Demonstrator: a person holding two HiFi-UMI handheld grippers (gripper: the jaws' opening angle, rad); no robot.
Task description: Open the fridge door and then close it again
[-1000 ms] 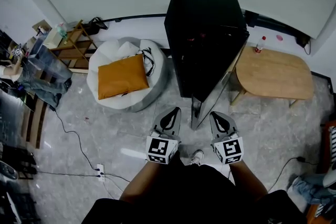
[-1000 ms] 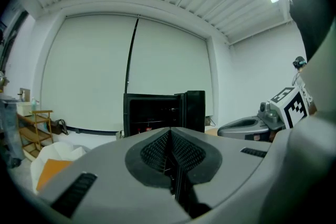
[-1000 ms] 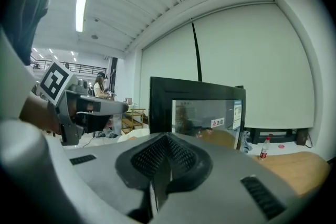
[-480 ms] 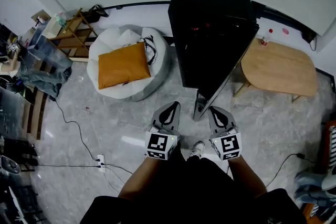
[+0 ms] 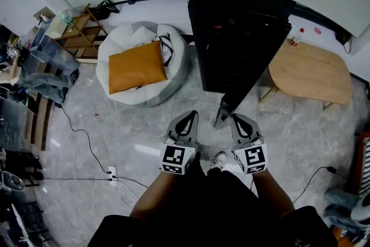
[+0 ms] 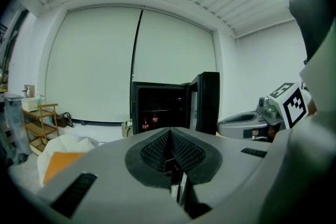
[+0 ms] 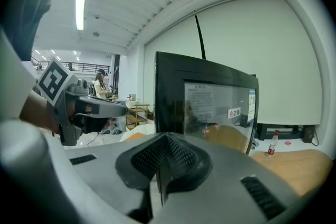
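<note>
Head view, looking steeply down: a tall black fridge (image 5: 237, 20) stands against the back wall with its door (image 5: 226, 110) swung wide, the free edge pointing toward the person. The left gripper (image 5: 189, 118) and right gripper (image 5: 238, 121) hover near the person's body, one on each side of that edge, touching nothing.

Left gripper view shows its fingers (image 6: 181, 155) pressed together with nothing between them, facing the dark interior, where red bottles (image 6: 149, 123) sit on a shelf. Right gripper view shows its fingers (image 7: 176, 157) also together and empty, facing the door's glass outer face (image 7: 215, 107).

The door appears open already, so closing is likely what remains. The risks:
- A closed fingertip pushing on smooth glass could skid off sideways.
- The left gripper, on the inner side, could be caught between door and cabinet.
- A hard shove could slam the door and rattle the bottles.
- A weak push could leave the door ajar.
</note>
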